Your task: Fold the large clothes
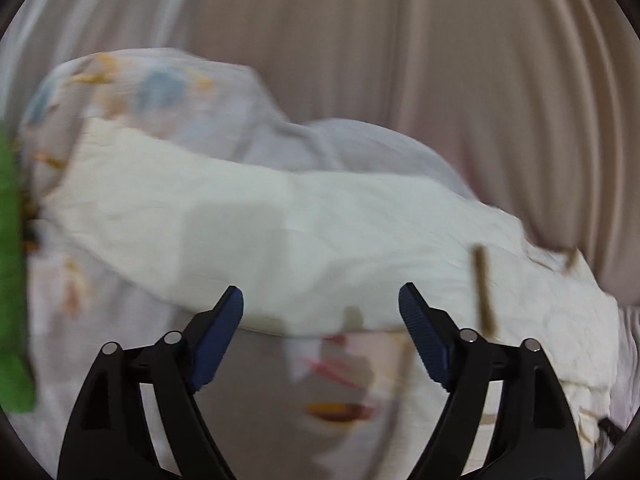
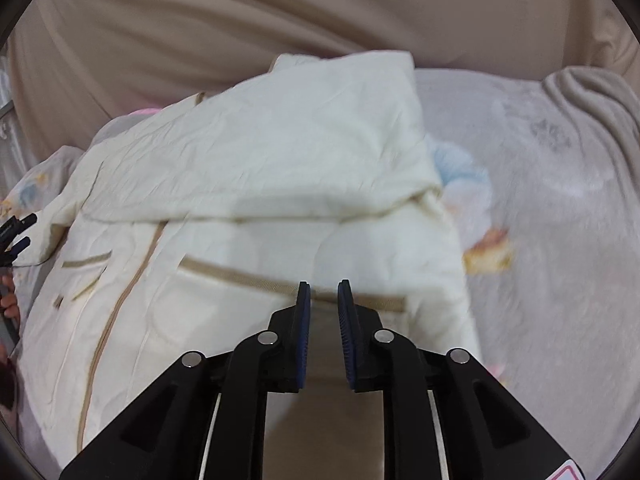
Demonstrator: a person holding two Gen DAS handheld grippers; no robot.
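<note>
A cream quilted jacket (image 2: 256, 184) with tan trim lies on a pale patterned bedsheet (image 2: 540, 208). One sleeve is folded across its chest. In the left wrist view the jacket (image 1: 248, 232) lies as a long cream band ahead of the fingers. My left gripper (image 1: 320, 304) is open and empty, just short of the jacket's near edge. My right gripper (image 2: 323, 292) hovers over the jacket's lower hem with its blue pads a narrow gap apart and nothing between them. The left gripper's tips (image 2: 16, 236) show at the left edge of the right wrist view.
Beige curtains (image 1: 440, 80) hang behind the bed. A green cloth (image 1: 12, 280) is at the far left of the left wrist view. A rumpled grey-beige blanket (image 2: 592, 96) lies at the back right. A pink item (image 2: 146, 112) peeks out behind the jacket.
</note>
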